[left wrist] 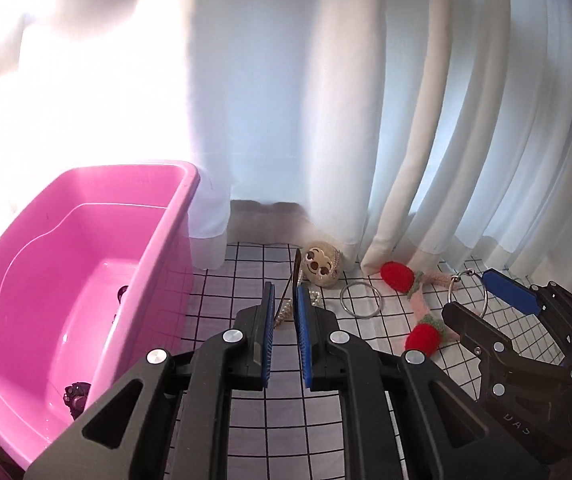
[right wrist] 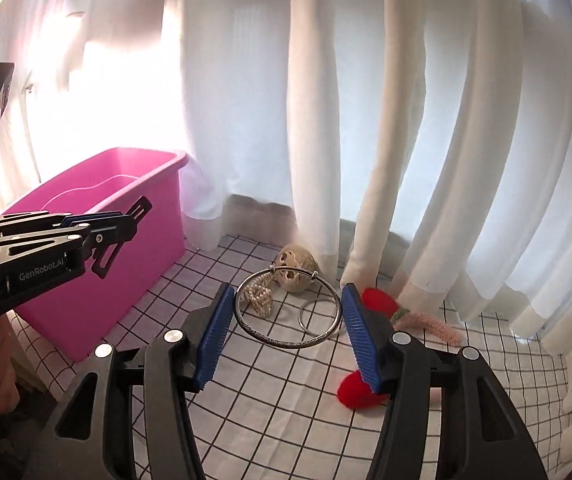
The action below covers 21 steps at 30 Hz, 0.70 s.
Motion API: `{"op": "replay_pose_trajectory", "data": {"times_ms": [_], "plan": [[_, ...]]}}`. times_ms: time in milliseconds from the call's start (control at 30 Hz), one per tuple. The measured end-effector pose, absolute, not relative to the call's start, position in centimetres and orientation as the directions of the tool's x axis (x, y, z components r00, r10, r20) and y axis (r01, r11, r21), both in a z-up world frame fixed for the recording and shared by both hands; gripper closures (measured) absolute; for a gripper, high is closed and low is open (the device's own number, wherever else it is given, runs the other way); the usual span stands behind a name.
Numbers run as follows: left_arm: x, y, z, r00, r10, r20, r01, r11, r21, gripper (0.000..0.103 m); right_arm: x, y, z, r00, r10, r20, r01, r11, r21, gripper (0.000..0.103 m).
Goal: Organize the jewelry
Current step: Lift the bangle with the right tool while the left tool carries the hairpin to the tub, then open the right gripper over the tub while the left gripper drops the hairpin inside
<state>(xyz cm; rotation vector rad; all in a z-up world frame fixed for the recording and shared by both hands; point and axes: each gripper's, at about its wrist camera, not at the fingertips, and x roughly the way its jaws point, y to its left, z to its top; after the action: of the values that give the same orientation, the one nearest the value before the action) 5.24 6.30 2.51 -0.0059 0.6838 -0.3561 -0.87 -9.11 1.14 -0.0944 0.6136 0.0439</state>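
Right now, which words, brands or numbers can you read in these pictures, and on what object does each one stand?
"GenRobot.AI": white print on the black side of the left gripper, in the right wrist view.
Embossed letters on the black body of the right gripper, in the left wrist view: they appear upside down and faint, too unclear to read with certainty.
The pink bin, the silver bangle and the checked cloth carry no readable text.

A dark trinket (left wrist: 76, 396) in the pink tub (left wrist: 174, 216) sits half behind the left claw (left wrist: 284, 316); another dark piece (left wrist: 122, 291) is too small to identify.
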Motion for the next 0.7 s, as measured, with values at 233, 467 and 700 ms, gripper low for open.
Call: {"op": "replay_pose_trajectory", "data": {"times_ms": [233,467,700], "plan": [[5.8,12.9,6.3,0.817,-0.157,-0.554,0.125,0.987,-0.096,0.092,3.2,-4.6,6.2,0.852,0.193,-0.488,-0.255,0.965,-0.063,0.049],[7.1,19.9,6.0,0.827,0.021,-0.562,-0.065,0.996,-0.059,0.091,8.4,3.0,7.5,0.775,0.402,-0.487,-0.466,0.885,-0.01,0.049],[8.3,24.9,3.2,0.771,0.103,-0.629,-0.186,0.98,-0.068,0.091,12.1,9.7,5.0,0.672,0.464,-0.577,-0.572,0.82,-0.007,0.049]]}}
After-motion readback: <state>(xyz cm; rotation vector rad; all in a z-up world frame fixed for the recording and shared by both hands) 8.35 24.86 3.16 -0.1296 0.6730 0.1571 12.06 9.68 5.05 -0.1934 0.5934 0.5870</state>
